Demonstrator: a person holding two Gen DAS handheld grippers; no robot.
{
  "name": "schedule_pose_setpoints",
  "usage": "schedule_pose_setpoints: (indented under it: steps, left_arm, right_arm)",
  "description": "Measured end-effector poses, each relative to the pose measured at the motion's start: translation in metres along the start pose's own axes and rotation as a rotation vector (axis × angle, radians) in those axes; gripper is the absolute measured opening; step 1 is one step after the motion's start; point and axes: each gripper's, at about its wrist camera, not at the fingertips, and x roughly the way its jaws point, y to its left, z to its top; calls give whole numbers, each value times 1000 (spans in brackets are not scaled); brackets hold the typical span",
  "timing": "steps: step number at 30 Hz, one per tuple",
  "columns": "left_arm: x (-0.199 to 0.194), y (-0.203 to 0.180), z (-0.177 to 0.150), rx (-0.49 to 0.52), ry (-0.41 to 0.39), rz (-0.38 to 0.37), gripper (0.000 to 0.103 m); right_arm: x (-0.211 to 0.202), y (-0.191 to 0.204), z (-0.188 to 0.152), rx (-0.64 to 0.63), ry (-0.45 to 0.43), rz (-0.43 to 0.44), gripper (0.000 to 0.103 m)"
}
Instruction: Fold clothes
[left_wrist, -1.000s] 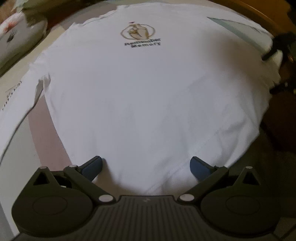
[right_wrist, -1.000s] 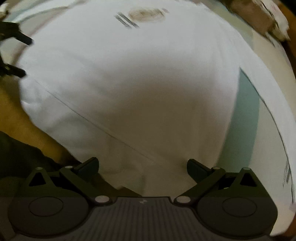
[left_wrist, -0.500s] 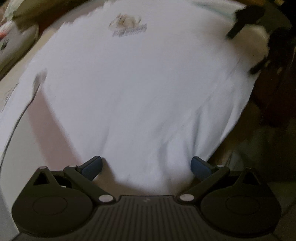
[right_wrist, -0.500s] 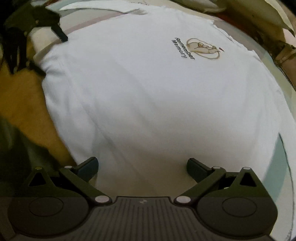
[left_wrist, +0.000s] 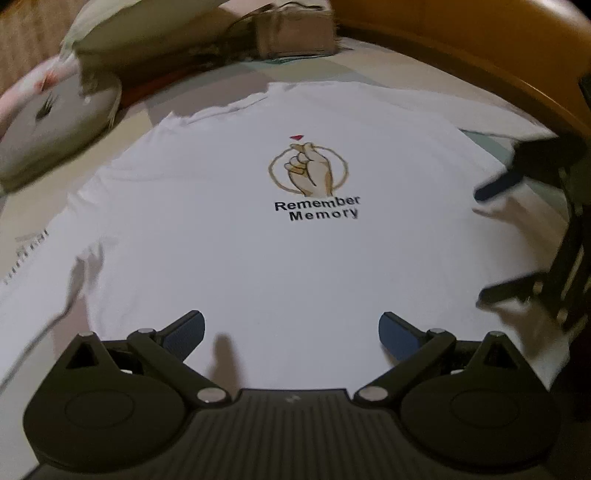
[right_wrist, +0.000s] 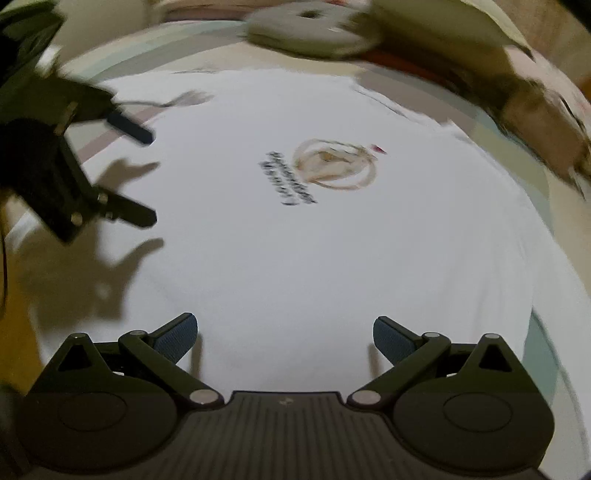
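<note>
Under both my claws lies the white T-shirt, spread flat on the bed, print side up, and not a fold in it yet by the look of things.

Starting at the left: my left claw hangs over the bottom hem, jaws wide apart, nothing between them. From this claw the shirt runs straight ahead, hem nearest me, collar farthest, so its long axis points directly away. The hand-and-heart print with the words below it reads upright from here. Out to the left a sleeve trails off across the sheet, and that sleeve is on my left claw's side.

Moving right: my right claw is also spread open and empty. It hovers over the shirt's right edge and looks across the cloth, so in its view the print sits turned sideways and blurred. In the left wrist view the same claw shows at the far right over the right sleeve, though motion smear hides whether it touches the cloth.

So the key relation, as I judge it: each claw stands nearest its own side of the shirt, left by the hem and left sleeve, right by the right edge. A lengthwise fold would want each claw gripping along its own side, parallel to that long axis. Pillows crowd the collar end, well clear of both claws.
</note>
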Motion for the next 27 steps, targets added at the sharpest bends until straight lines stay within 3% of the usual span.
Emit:
schedule_pose_setpoints:
  steps: [6,10,14,20,23,27]
  left_arm:
    - [-18,5,-36,-43,115,42,101]
    - [-22,10,-30,-50,167,60,100]
    - [-9,14,3,-34,77,107,100]
    - [36,25,57,-76,-65,149,100]
    - [55,36,68,-111,-78,159,100]
    - [62,61,54,-194,-32,147,102]
  right_arm:
    - [-11,-14,-37,70,68,-5,103]
    - [-27,-24,-43,112,132,-16,103]
    - [-28,-54,-14,167,16,-80,103]
    - [21,-107,55,183,-162,-138,103]
    - [48,-121,66,147,-143,-136,103]
    - [54,-134,45,178,-102,-119,103]
